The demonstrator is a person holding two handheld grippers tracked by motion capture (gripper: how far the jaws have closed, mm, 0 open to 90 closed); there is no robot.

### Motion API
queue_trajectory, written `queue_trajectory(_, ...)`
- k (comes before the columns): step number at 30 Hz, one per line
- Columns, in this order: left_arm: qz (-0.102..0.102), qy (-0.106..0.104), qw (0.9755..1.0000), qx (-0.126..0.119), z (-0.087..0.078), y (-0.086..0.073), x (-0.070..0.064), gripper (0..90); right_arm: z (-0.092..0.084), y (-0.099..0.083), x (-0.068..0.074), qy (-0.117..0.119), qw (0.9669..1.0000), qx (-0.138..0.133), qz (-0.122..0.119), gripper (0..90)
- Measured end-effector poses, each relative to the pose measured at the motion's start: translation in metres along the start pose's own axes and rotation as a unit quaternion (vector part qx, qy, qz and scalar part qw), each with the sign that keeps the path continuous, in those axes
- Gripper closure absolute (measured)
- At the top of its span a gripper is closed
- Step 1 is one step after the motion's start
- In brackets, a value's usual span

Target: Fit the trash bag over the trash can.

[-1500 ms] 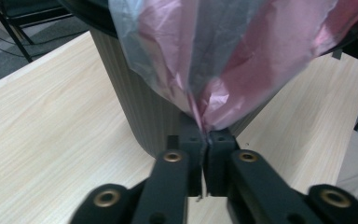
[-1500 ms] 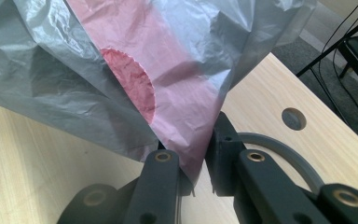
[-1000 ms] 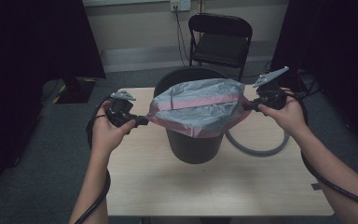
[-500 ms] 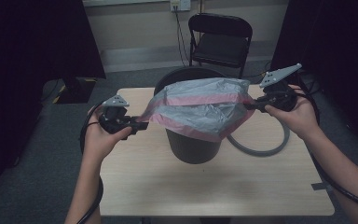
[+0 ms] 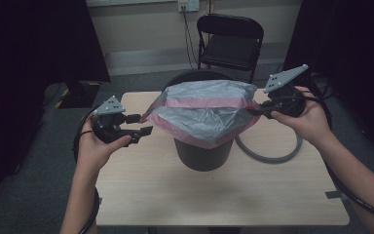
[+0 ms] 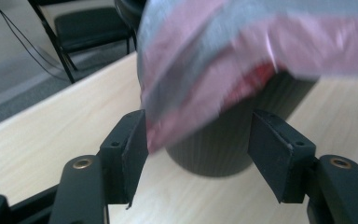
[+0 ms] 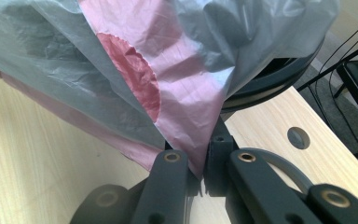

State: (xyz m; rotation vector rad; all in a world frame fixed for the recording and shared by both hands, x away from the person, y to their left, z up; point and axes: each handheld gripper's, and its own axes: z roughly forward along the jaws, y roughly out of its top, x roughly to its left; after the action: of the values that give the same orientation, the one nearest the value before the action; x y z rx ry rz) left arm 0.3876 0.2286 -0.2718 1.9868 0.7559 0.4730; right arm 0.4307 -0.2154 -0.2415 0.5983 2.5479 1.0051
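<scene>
A grey plastic bag [image 5: 202,109] with a pink band lies loosely over the top of a dark ribbed bin [image 5: 203,156] in the middle of the table. My right gripper [image 5: 257,112] is shut on the bag's right edge and holds it up; in the right gripper view the pink film [image 7: 186,102] is pinched between the jaws. My left gripper [image 5: 143,125] sits just left of the bag. Its jaws have just been opening, and the pads [image 6: 135,149] stand apart. The bag's left corner [image 6: 177,93] hangs in front of them, unpressed.
The light wooden table [image 5: 214,195] has a grey hose loop [image 5: 268,156] lying right of the bin and a round hole [image 7: 298,137]. A black folding chair [image 5: 230,41] stands behind the table. Dark curtains flank both sides.
My left gripper has opened, let go of the bag's left edge and drawn back to the left. The right gripper has risen with the bag's right edge still in it.
</scene>
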Motion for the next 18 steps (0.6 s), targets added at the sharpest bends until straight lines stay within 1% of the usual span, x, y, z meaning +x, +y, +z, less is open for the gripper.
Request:
queue_trajectory(1,0.004,0.000,1.0000,-0.005,0.000,0.003,-0.001,40.9,0.000,0.000,0.000,0.001,1.0000,0.000,0.001,88.4)
queue_trajectory(2,0.014,-0.005,0.9998,-0.013,0.000,0.006,-0.003,42.4,0.000,-0.001,0.000,0.002,1.0000,0.000,0.001,88.3)
queue_trajectory(3,0.021,-0.015,0.9994,-0.023,0.000,0.009,-0.005,43.9,0.000,-0.001,0.000,0.003,1.0000,0.000,0.000,88.3)
queue_trajectory(4,0.027,-0.025,0.9987,-0.034,0.000,0.012,-0.007,47.8,0.001,-0.001,0.000,0.004,1.0000,0.002,0.000,88.2)
queue_trajectory(5,0.033,-0.037,0.9981,-0.037,0.000,0.014,-0.010,51.8,0.001,-0.001,0.001,0.005,1.0000,0.004,0.000,88.3)
queue_trajectory(6,0.047,-0.044,0.9972,-0.036,0.000,0.015,-0.013,56.3,0.002,-0.001,0.001,0.005,1.0000,0.005,-0.001,88.2)
queue_trajectory(7,0.055,-0.060,0.9964,-0.025,0.001,0.017,-0.017,70.3,0.003,-0.001,0.001,0.005,1.0000,0.006,0.000,88.1)
queue_trajectory(8,0.055,-0.069,0.9959,-0.019,0.003,0.017,-0.020,77.9,0.003,-0.001,0.001,0.006,1.0000,0.006,0.000,88.0)
queue_trajectory(9,0.061,-0.073,0.9954,-0.009,0.004,0.016,-0.022,85.7,0.003,-0.001,0.001,0.005,1.0000,0.006,0.001,88.1)
queue_trajectory(10,0.053,-0.079,0.9954,0.002,0.006,0.015,-0.024,89.5,0.003,-0.001,0.000,0.006,1.0000,0.006,0.005,88.0)
queue_trajectory(11,0.058,-0.084,0.9947,0.016,0.009,0.013,-0.025,90.0,0.004,-0.002,-0.001,0.007,0.9999,0.005,0.008,87.7)
queue_trajectory(12,0.063,-0.080,0.9942,0.035,0.013,0.011,-0.027,90.0,0.004,-0.003,-0.002,0.009,0.9999,0.004,0.014,87.6)
queue_trajectory(13,0.062,-0.068,0.9941,0.057,0.017,0.008,-0.027,90.0,0.004,-0.004,-0.003,0.010,0.9997,0.004,0.021,87.5)
queue_trajectory(14,0.065,-0.056,0.9935,0.075,0.020,0.004,-0.027,90.0,0.005,-0.007,-0.005,0.009,0.9996,0.007,0.026,87.6)
queue_trajectory(15,0.066,-0.055,0.9922,0.091,0.024,0.001,-0.027,90.0,0.006,-0.009,-0.007,0.007,0.9994,0.010,0.031,88.5)
queue_trajectory(16,0.071,-0.048,0.9896,0.116,0.028,-0.003,-0.027,90.0,0.008,-0.013,-0.010,0.002,0.9993,0.013,0.035,90.0)
queue_trajectory(17,0.087,-0.028,0.9866,0.135,0.032,-0.006,-0.028,90.0,0.009,-0.017,-0.014,-0.014,0.9992,0.017,0.034,90.0)
queue_trajectory(18,0.088,-0.025,0.9854,0.144,0.036,-0.009,-0.028,90.0,0.012,-0.021,-0.019,-0.025,0.9987,0.022,0.040,90.0)
